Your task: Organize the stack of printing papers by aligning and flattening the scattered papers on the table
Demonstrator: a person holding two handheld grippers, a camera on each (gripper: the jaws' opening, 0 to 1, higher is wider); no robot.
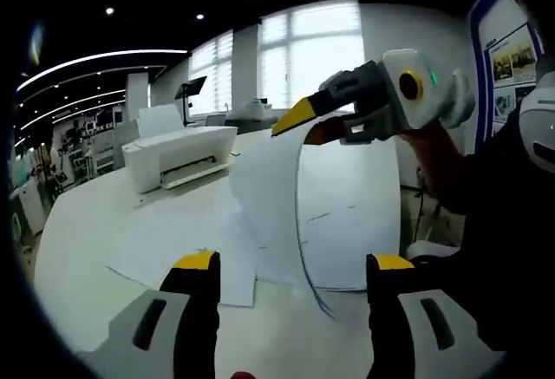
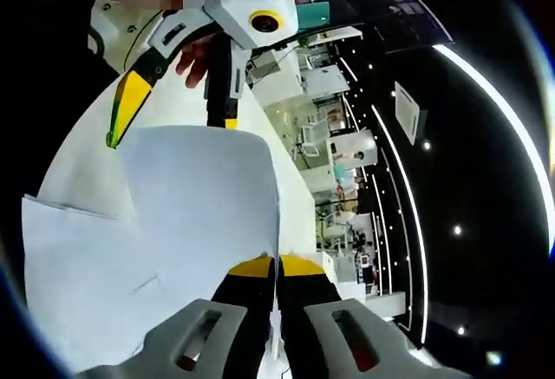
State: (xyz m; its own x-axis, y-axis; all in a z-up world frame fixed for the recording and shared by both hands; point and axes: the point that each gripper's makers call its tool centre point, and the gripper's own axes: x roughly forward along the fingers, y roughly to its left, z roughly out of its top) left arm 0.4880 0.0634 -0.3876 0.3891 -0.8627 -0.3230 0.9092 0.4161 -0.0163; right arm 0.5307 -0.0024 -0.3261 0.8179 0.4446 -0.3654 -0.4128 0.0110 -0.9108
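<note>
Both tongs are mine. Left gripper (image 1: 295, 277) stands spread wide, its yellow-tipped jaws holding nothing, poised over the near edge of the table (image 1: 78, 231). Right gripper (image 2: 276, 268) has its jaws pressed together on the edge of one sheet of paper (image 2: 199, 197), which it lifts so the sheet bows up off the table (from the left gripper view I see that same gripper (image 1: 305, 119) coming in from the right, the sheet curling down from its tip). Under the lifted sheet lies the scattered papers (image 1: 182, 240), overlapping at odd angles on the white tabletop, edges not aligned. Beyond them, near the far side of the table, sits a white printer (image 1: 178, 155). Behind that I see large bright windows (image 1: 303, 54) and ceiling light strips.
</note>
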